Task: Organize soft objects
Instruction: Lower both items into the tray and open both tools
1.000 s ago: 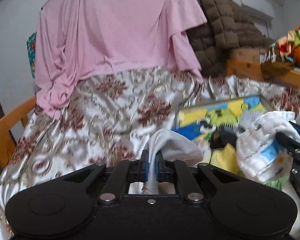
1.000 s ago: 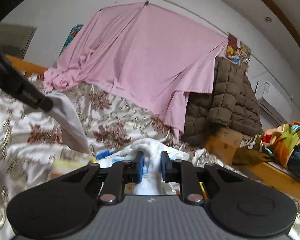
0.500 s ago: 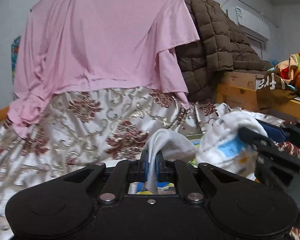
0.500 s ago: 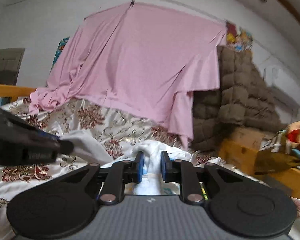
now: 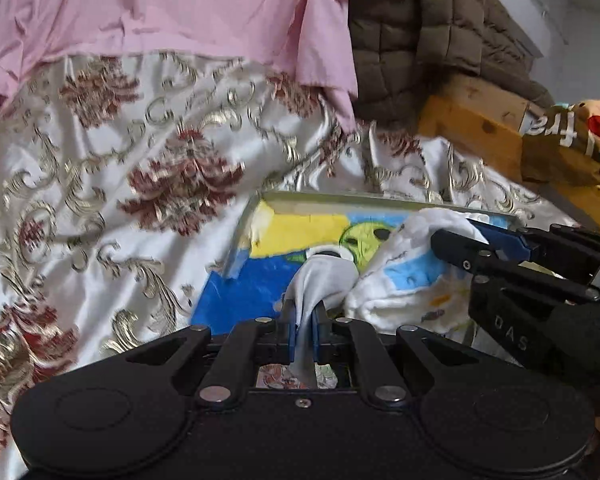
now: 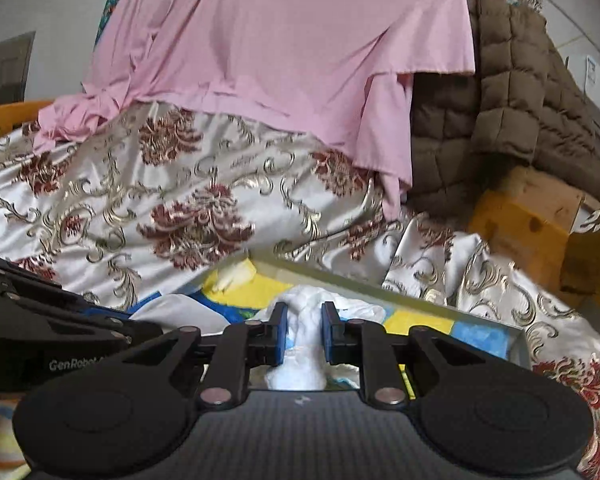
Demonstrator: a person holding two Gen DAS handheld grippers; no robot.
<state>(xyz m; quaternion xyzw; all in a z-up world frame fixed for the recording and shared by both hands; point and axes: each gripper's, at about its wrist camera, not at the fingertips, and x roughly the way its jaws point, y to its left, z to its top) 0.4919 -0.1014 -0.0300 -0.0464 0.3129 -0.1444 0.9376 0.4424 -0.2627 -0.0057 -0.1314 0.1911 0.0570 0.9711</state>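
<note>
My left gripper (image 5: 303, 330) is shut on a plain white cloth (image 5: 320, 278) and holds it over a shallow box (image 5: 380, 199) lined with a blue, yellow and green print. My right gripper (image 6: 303, 334) is shut on a white padded cloth with blue and yellow print (image 6: 304, 344), also over the box (image 6: 420, 292). In the left wrist view the right gripper (image 5: 456, 236) comes in from the right with that padded cloth (image 5: 404, 280) beside the plain one. In the right wrist view the left gripper's body fills the lower left, with the plain cloth (image 6: 168, 312) at its tip.
The box lies on a bed covered by a cream floral satin spread (image 5: 140, 184). A pink sheet (image 6: 280, 48) and a brown quilted blanket (image 6: 500, 100) hang behind. A wooden bed frame (image 5: 476, 132) with colourful clothes (image 5: 572, 132) is at the right.
Both grippers have tipped downward and lowered toward the box, still holding their cloths. The two cloths are now close together over the box's printed bottom.
</note>
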